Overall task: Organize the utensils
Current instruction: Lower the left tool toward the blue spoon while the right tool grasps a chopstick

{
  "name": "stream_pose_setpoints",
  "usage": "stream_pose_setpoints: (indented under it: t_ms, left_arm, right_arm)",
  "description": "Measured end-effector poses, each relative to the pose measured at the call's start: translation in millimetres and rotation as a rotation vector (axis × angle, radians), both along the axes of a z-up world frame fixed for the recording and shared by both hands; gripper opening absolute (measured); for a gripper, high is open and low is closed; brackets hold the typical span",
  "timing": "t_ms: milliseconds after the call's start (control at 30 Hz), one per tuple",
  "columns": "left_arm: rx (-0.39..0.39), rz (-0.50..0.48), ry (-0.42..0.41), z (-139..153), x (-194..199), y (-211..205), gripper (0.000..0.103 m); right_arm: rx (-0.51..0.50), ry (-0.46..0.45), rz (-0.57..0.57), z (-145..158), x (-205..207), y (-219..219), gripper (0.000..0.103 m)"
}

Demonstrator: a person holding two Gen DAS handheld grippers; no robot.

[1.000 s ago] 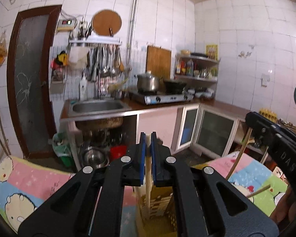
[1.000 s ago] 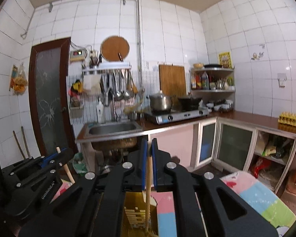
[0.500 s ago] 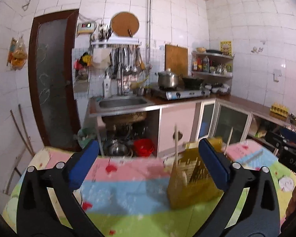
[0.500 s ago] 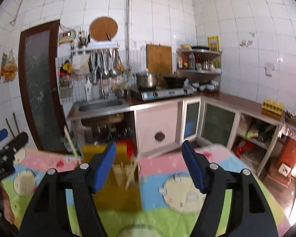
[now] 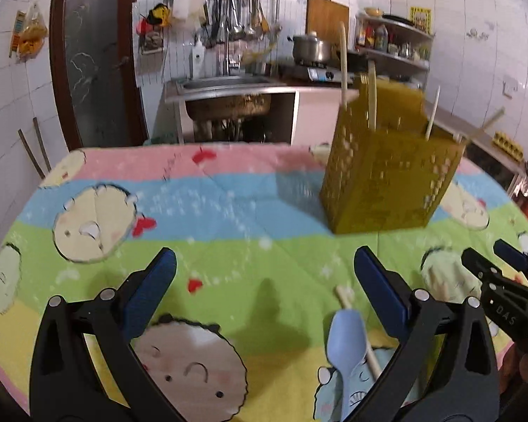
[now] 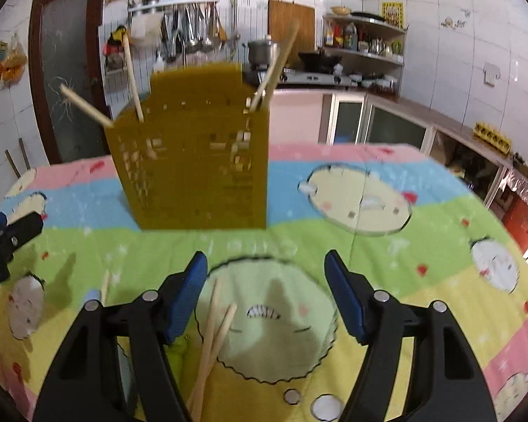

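A yellow perforated utensil holder (image 5: 387, 172) stands on the cartoon-print tablecloth (image 5: 228, 211), with several wooden chopsticks (image 6: 274, 66) sticking out of it; it also shows in the right wrist view (image 6: 197, 161). My left gripper (image 5: 264, 285) is open and empty, low over the cloth. A light blue spoon (image 5: 348, 341) lies beside its right finger. My right gripper (image 6: 265, 288) is open and empty. A pair of loose chopsticks (image 6: 211, 337) lies by its left finger. The right gripper's tip (image 5: 503, 274) shows at the left wrist view's right edge.
The table stands in a tiled kitchen with a sink (image 5: 225, 84), a stove with a pot (image 5: 309, 49), a brown door (image 5: 95, 56) and low cabinets (image 6: 387, 126) behind it. The table's far edge (image 5: 193, 147) lies beyond the holder.
Both grippers were shut on chopsticks above the holder, then opened and let them drop in. Both have since pulled back and down toward the near side of the table.
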State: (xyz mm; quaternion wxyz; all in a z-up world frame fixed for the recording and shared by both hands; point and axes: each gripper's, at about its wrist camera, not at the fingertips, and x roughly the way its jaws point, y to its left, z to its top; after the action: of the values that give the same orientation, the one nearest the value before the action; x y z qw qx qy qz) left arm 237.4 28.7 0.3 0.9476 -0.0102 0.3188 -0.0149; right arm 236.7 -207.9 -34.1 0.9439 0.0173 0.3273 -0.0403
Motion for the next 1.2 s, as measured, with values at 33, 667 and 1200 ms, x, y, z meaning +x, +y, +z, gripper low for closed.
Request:
stream_pose_setpoints:
  t_ms: [33,667,1200]
  left_arm:
    - [0.009,-0.008,0.013,-6,1,-3,0.098]
    - [0.116,-0.126,0.179,-48,5,-40,0.097]
    - [0.058,-0.177,0.225,-54,1,-44,0.077]
  right_arm:
    - [-0.002,0.018,0.006,-5,2,1,0.068]
    - [-0.027,0.143,0.024,-27,16,18,0.059]
    - [0.060,0.154,0.060,-27,11,10,0.010]
